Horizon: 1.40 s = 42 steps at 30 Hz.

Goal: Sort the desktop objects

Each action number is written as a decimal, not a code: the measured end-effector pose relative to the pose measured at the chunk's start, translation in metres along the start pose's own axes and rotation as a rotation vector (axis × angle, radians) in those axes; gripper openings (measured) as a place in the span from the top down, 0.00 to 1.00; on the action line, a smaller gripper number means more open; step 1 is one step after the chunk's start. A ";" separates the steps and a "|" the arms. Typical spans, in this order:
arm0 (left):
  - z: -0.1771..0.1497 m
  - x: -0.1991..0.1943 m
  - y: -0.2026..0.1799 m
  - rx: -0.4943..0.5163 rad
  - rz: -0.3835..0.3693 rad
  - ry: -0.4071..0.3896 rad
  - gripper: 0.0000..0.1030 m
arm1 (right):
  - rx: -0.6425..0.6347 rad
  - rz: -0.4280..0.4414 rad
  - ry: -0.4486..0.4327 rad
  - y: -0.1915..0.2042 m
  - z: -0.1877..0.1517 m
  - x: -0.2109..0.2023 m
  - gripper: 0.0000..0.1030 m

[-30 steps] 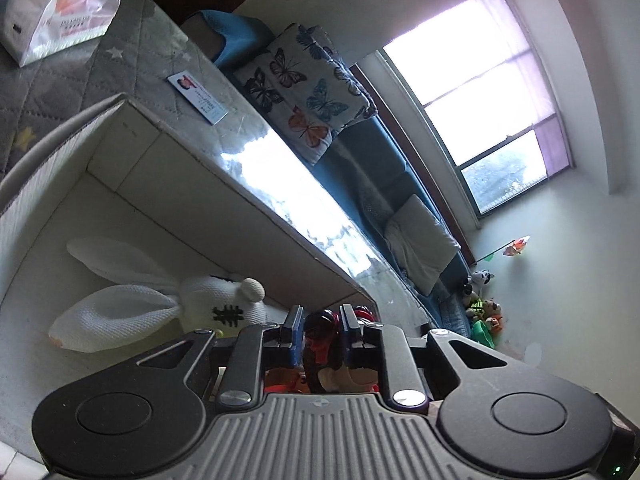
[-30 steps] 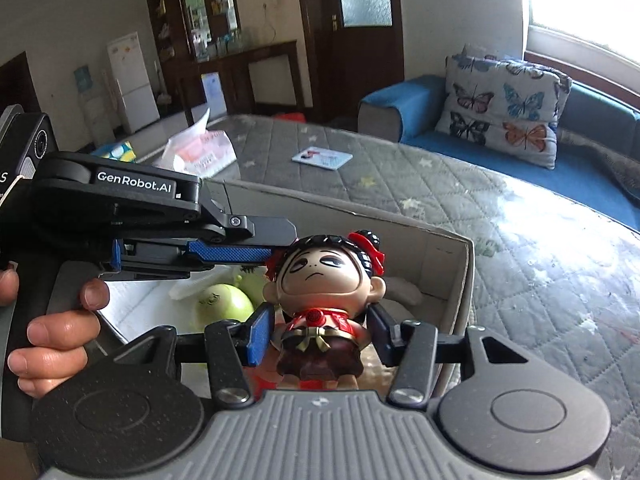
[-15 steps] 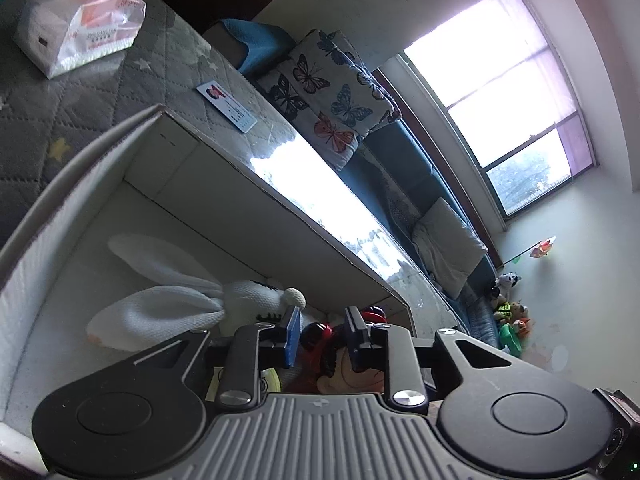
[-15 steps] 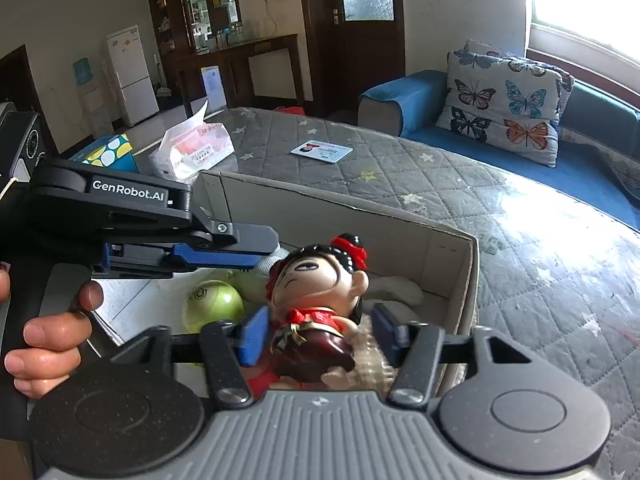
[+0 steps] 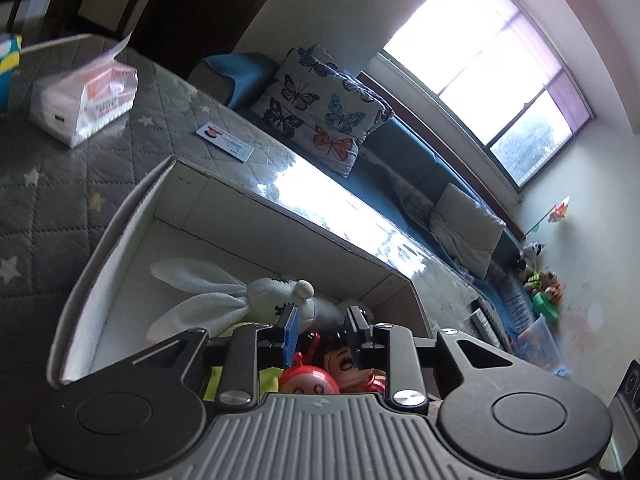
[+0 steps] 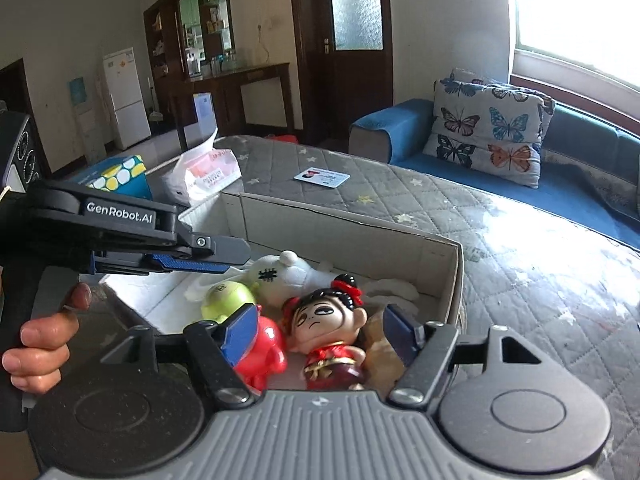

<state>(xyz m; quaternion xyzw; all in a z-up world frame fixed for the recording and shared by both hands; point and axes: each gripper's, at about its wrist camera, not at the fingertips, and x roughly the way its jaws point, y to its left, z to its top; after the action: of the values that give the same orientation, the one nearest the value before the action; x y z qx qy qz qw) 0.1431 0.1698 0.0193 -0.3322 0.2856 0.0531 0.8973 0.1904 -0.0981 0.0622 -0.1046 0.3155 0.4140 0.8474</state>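
White lettering reading "GenRobot.AI" runs along the black body of the left gripper (image 6: 200, 258), seen to the left of the right gripper (image 6: 320, 332). Print on the tissue pack (image 6: 210, 176) and card (image 6: 322, 178) beyond is too small to read.

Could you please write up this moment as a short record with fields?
container: cardboard box on the quilted table
in box: doll lying tilted, red toy, green ball, white plush rabbit
outside box: tissue pack, card
right gripper: open, jaws have just been opening, doll between them, pads clear of it
left gripper: open, jaws have just been opening, nothing gripped
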 end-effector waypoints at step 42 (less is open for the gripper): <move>-0.130 -0.091 -0.016 0.414 0.220 -0.106 0.66 | 0.167 -0.125 -0.081 0.073 -0.125 -0.073 0.00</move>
<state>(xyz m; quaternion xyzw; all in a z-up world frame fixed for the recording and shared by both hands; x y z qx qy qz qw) 0.0095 0.0846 -0.0019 -0.1046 0.2776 0.1082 0.9488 0.0446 -0.1527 0.0167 -0.0363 0.3070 0.3367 0.8894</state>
